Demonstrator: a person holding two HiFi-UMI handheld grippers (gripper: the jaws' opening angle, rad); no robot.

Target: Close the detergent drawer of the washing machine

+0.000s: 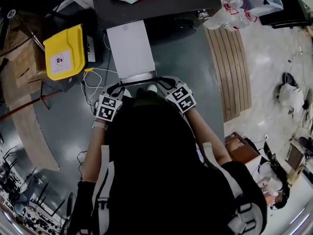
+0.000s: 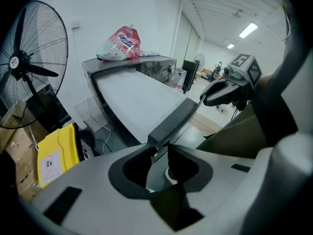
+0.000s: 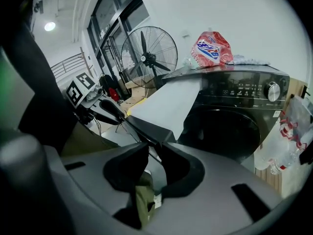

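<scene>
One detergent drawer (image 1: 131,48) out — two grippers, left gripper (image 1: 122,88) and right gripper (image 1: 161,84), jaws parted, at its front.

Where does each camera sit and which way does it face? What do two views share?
Head view: on the person's head, facing steeply down at the pulled-out detergent drawer; head, arms, left gripper, right gripper show.
Left gripper view: on that gripper, facing along the drawer toward the washing machine; own jaws, right gripper show.
Right gripper view: on that gripper, facing drawer and machine door; own jaws, left gripper show.
Shared: both gripper views show the pink bag and fan.
</scene>
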